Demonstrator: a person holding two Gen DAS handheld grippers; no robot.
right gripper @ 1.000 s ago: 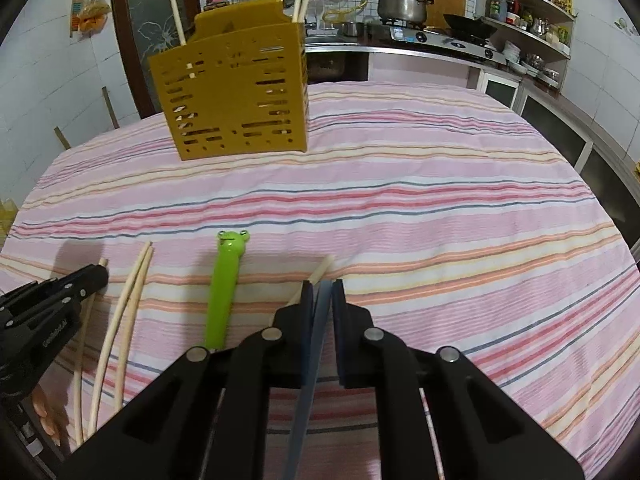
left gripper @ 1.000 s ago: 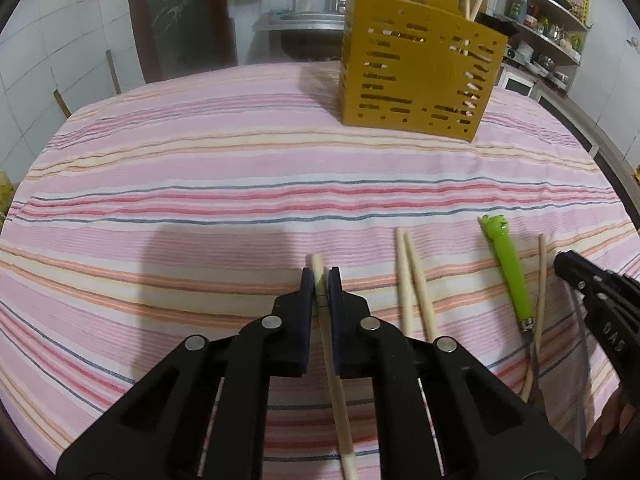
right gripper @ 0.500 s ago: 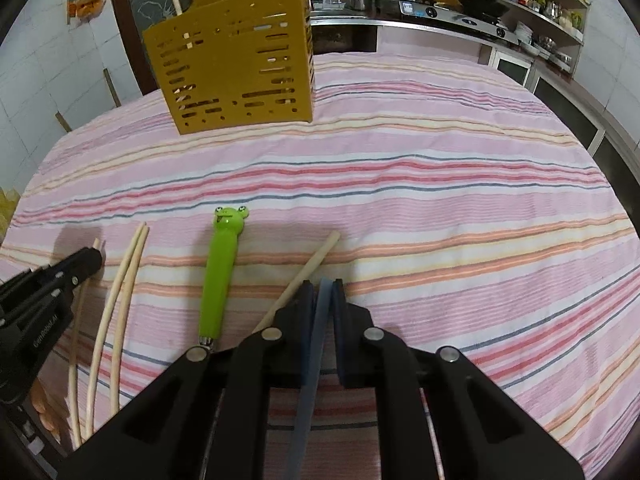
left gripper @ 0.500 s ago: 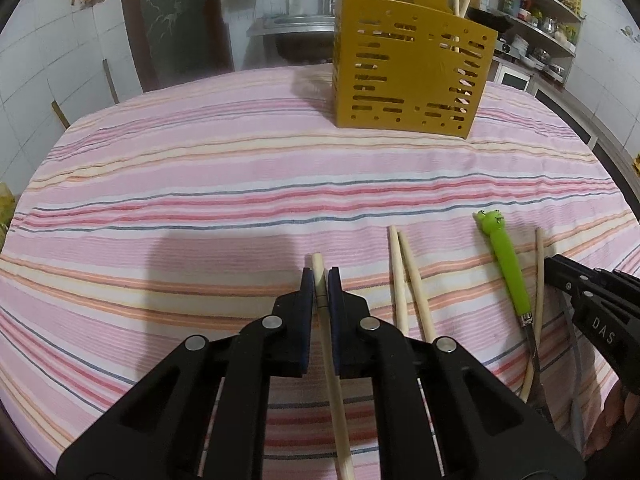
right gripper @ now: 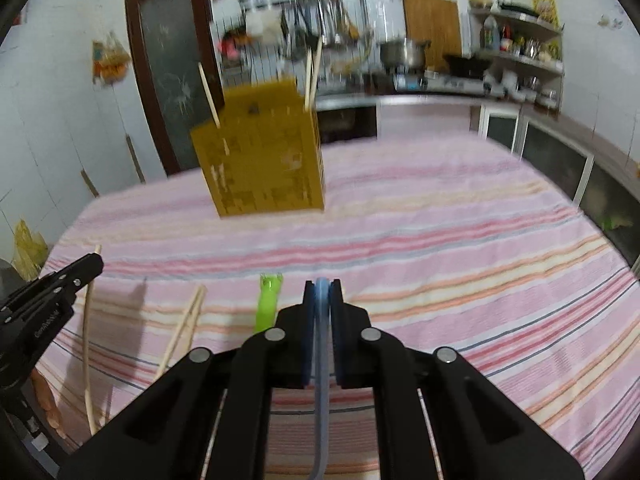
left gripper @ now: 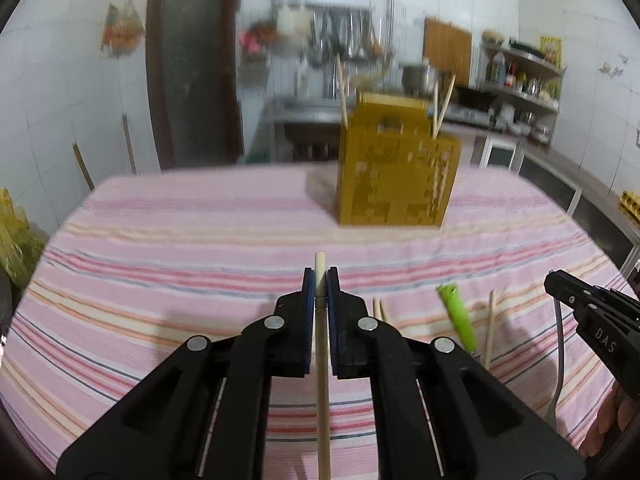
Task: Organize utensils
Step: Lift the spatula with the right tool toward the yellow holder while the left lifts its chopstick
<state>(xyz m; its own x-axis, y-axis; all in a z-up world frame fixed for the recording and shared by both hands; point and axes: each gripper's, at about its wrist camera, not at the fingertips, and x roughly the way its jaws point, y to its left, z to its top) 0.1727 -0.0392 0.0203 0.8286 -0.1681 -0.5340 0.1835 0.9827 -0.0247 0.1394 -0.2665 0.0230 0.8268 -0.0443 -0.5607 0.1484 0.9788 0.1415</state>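
Striped tablecloth (left gripper: 160,240) w/ yellow caddy (left gripper: 394,184) near far edge. Left wrist view: left gripper (left gripper: 320,284) clamps wooden chopstick (left gripper: 321,344); frog utensil (left gripper: 458,314) on cloth to its right. Right wrist view: right gripper (right gripper: 322,294) pinches blue utensil (right gripper: 321,360); loose chopsticks (right gripper: 184,326) lie left.

Your left tongs (left gripper: 320,284) are black with blue pads, gripping a pale wooden chopstick (left gripper: 321,360). Your right tongs (right gripper: 321,292) pinch a light-blue handle (right gripper: 321,380). The worktop's cloth (right gripper: 460,240) is pink, striped red, orange, cream and grey. The utensil holder (left gripper: 394,184) is mustard yellow; the frog-topped utensil (left gripper: 458,314) is lime green.
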